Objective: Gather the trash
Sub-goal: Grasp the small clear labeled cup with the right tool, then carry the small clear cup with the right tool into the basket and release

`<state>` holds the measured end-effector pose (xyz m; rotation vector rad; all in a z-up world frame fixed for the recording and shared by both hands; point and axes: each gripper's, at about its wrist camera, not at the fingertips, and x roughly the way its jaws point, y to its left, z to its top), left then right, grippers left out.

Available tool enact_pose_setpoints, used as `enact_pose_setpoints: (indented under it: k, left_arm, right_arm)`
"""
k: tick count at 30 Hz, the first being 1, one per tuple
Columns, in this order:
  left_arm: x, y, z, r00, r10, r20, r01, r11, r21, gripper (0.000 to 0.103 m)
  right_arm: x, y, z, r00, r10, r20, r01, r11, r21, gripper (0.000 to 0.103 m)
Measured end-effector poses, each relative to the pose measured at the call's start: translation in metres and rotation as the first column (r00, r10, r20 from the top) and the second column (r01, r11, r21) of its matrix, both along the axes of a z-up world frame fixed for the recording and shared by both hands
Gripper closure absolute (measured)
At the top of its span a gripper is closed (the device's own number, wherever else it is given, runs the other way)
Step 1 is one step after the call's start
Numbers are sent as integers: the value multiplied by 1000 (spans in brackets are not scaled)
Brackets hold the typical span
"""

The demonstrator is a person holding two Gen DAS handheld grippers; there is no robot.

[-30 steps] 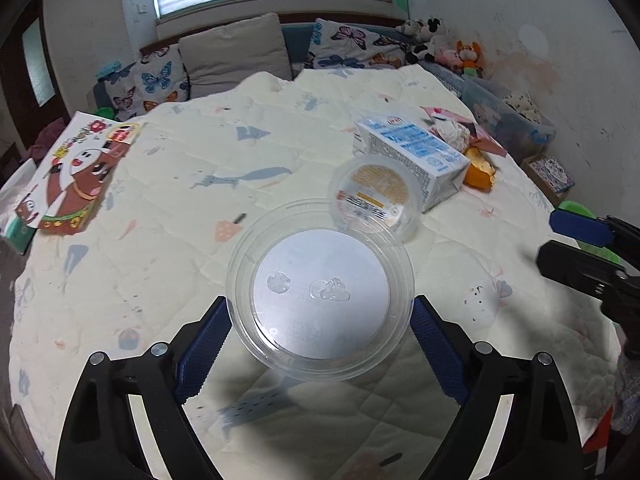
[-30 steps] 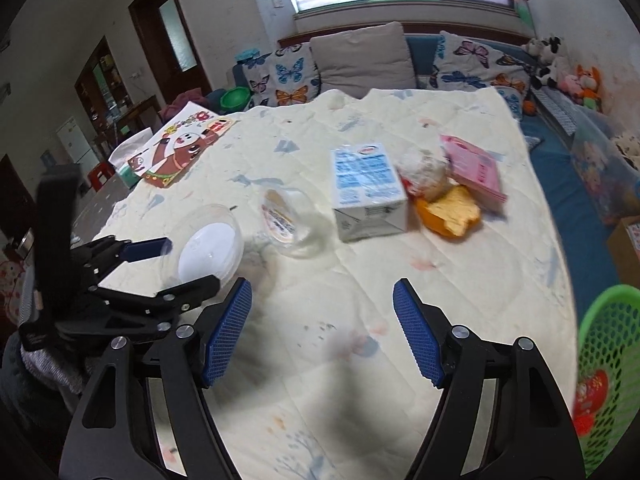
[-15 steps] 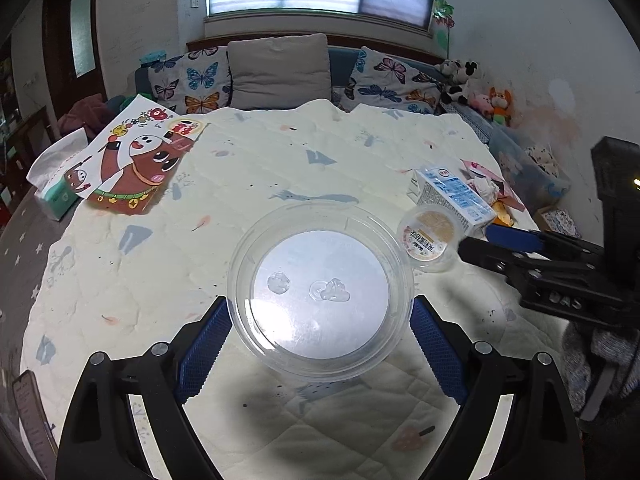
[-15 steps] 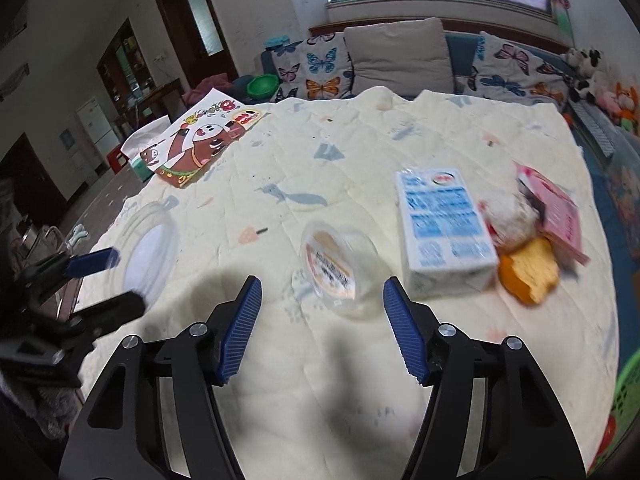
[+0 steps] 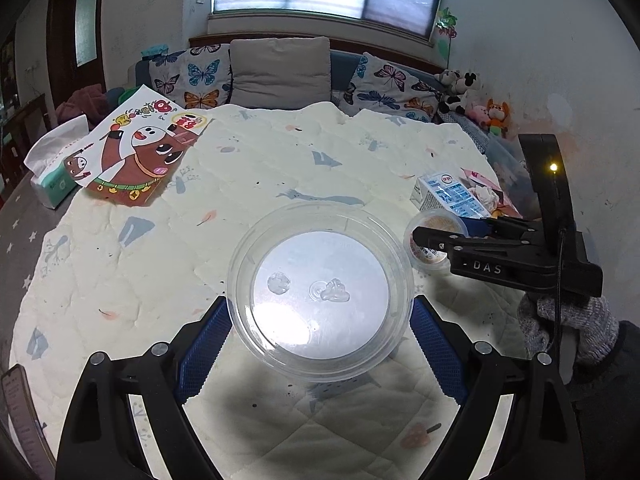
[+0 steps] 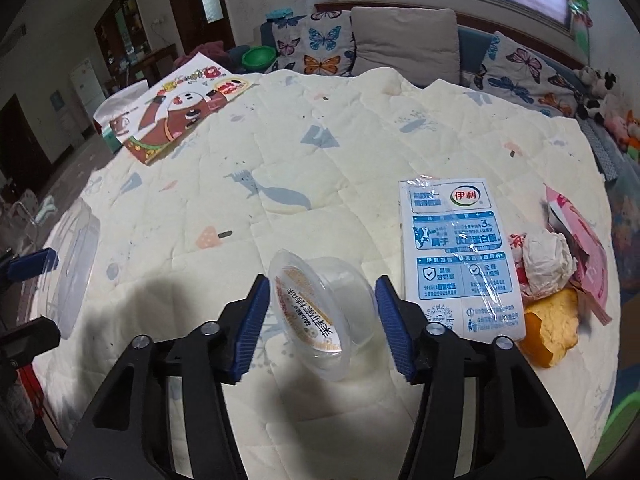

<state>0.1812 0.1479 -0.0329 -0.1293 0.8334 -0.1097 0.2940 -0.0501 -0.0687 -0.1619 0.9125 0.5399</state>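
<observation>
My left gripper [image 5: 320, 344] is shut on a large clear round plastic container [image 5: 320, 292] and holds it above the quilt; the container also shows at the left edge of the right wrist view [image 6: 76, 256]. My right gripper [image 6: 322, 324] is open, with its jaws on either side of a small clear plastic cup [image 6: 324, 312] with an orange-and-white label, lying on its side. The cup [image 5: 430, 240] and the right gripper [image 5: 452, 236] also show in the left wrist view. A blue-and-white milk carton [image 6: 460, 256] lies just right of the cup.
Crumpled white paper [image 6: 548, 260], a pink wrapper [image 6: 580, 240] and an orange peel [image 6: 552, 328] lie right of the carton. A cartoon picture book [image 5: 140, 152] and a tissue pack [image 5: 52, 168] sit far left. Pillows [image 5: 280, 68] line the back. A green basket edge [image 6: 616, 432] is lower right.
My right gripper has moved forward and left to the small cup, which now sits between its open jaws. My left gripper has kept hold of the large container and swung to face more leftward.
</observation>
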Motion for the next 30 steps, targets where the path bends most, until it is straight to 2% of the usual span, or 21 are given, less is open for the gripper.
enact_pose_setpoints:
  k: [1,3,5,6,8,13,18,30]
  left_arm:
    - [1,0,-1,1000,-4,-1,4,1000,-8,17]
    - [2,2,-2,1000,-13,-2,13,1000,-22,17]
    - [3,3,-2,1000,-28,4,28,999,-33,17]
    - [3,3,-3,999,-32,5,32,999,-34,17]
    - [3,4,-3,999,-42,9,42,998,-35,17]
    - [2,5,-4,997,-69,19,70,997,-41,17]
    - [4,4,-4,995,-92,26,93,995,-38,17]
    - [6,-22,1,988,-150,43,151,988,-29,17]
  right_arm:
    - [-1,1,-1,1000,2,-7,-2,1000,-5,50]
    - [-3,4,-2,1000,-5,-4,5,999,-32,60]
    - [-5,3,-3,1000,-20,-24,19,999,-31,64]
    - [-8,2,-3,999,-38,-19,38,999,-38,71]
    - [-13,1,-2,997,-70,-20,69,997,-39,75]
    - [-30,3,0,993,-122,-5,122,992,-28,76]
    - [-47,-2,7,986,-169,6,169,985,21,76]
    - [-91,-57,48,961,-271,51,265,960,93,76]
